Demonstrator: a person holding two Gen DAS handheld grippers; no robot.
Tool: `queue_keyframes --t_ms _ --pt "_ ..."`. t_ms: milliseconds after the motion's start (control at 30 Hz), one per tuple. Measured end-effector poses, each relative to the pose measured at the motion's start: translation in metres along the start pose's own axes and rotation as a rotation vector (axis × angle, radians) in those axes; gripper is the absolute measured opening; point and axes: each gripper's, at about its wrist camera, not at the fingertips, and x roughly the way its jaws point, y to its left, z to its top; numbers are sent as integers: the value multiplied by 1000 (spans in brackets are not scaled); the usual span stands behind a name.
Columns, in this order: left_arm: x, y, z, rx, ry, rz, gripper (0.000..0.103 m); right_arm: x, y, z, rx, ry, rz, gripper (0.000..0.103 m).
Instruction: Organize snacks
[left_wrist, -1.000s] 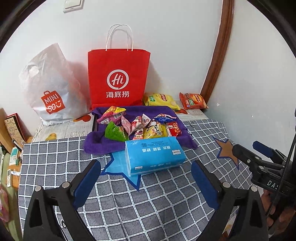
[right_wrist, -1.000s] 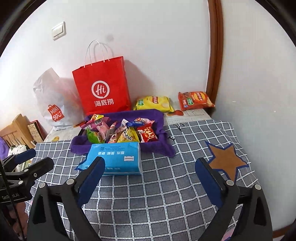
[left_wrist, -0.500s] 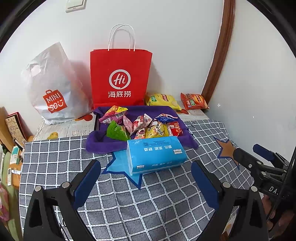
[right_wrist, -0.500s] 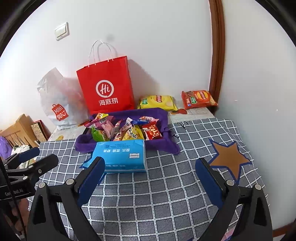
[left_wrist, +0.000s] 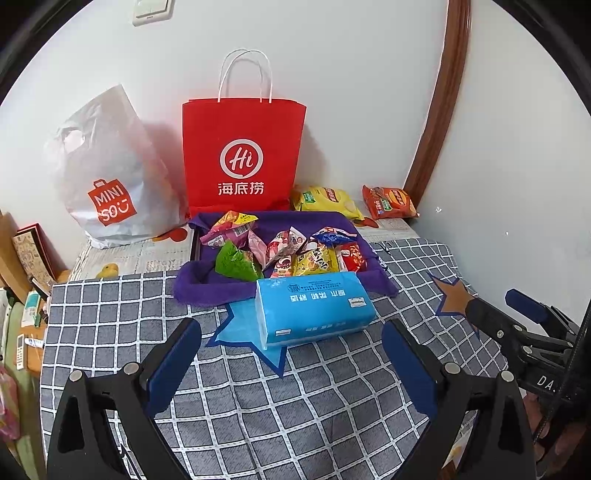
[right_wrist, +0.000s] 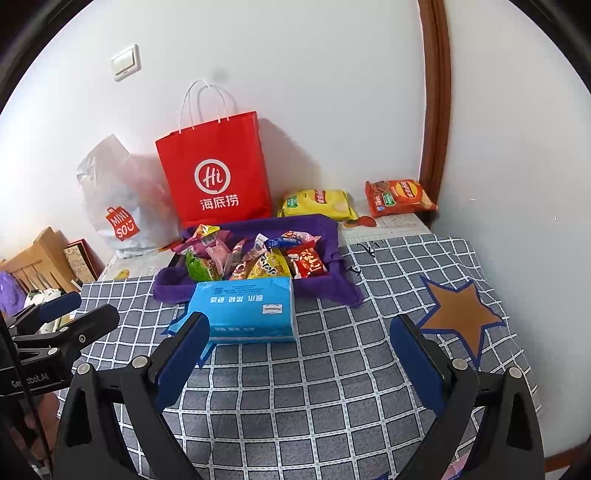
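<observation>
Nothing gripped yet. Left gripper and right gripper both spread wide, empty, hovering over checked cloth. Small snack packets heaped in purple-lined tray; yellow chip bag and orange chip bag lying loose by the wall, probably left to sort. Blue tissue pack just before tray, its print too small to read. Red bag reads "Hi 海底捞"; white bag "MINISO".
</observation>
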Motion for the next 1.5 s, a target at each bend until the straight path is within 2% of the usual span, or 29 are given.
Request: queue_keyframes --t_ms 1500 --pt "-6 5 4 -5 -15 4 99 -9 8 1 -14 -19 7 97"
